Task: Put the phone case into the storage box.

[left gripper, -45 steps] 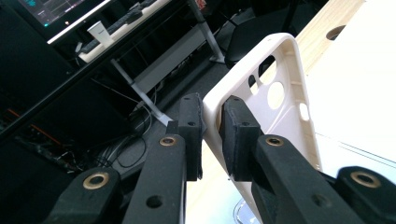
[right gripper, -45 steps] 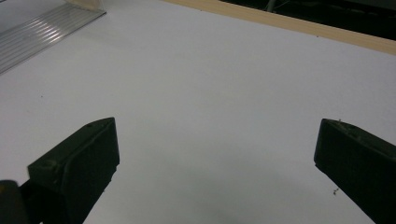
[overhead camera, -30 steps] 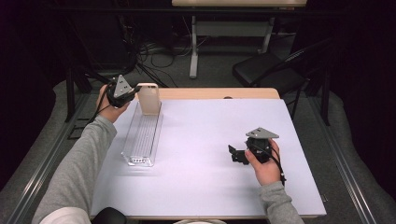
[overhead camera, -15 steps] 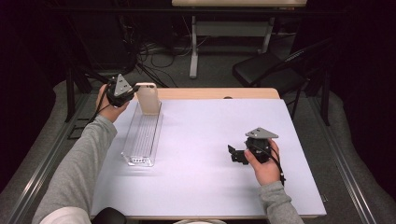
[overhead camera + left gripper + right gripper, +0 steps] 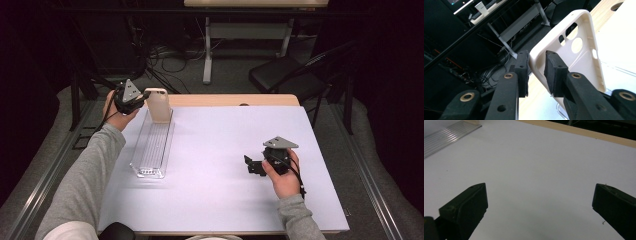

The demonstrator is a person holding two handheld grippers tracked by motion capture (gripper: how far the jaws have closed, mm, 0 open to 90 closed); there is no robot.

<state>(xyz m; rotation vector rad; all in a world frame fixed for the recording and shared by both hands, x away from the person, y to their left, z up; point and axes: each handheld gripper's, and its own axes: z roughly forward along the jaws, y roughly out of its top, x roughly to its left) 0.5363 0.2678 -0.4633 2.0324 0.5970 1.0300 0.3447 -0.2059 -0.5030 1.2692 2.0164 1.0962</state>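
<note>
A cream-coloured soft plastic phone case (image 5: 158, 105) stands upright at the far end of a long clear ribbed plastic rack (image 5: 152, 145), which lies along the left side of the white-covered table (image 5: 220, 200), its far end close to the table's far-left corner. The left gripper (image 5: 142, 97) is at the case's left edge; in the left gripper view the case's rim (image 5: 536, 62) sits between the two black jaws, and the jaws have just been opening, with a gap now visible on at least one side, so the grip looks released rather than clamped. My reading is that the placing of the case into the rack is essentially done, and what remains is to draw the left gripper clear without tipping the case. The right gripper (image 5: 248, 165) rests low near the table's right side, well apart from the rack, its jaws spread wide over bare table with nothing between them.
</note>
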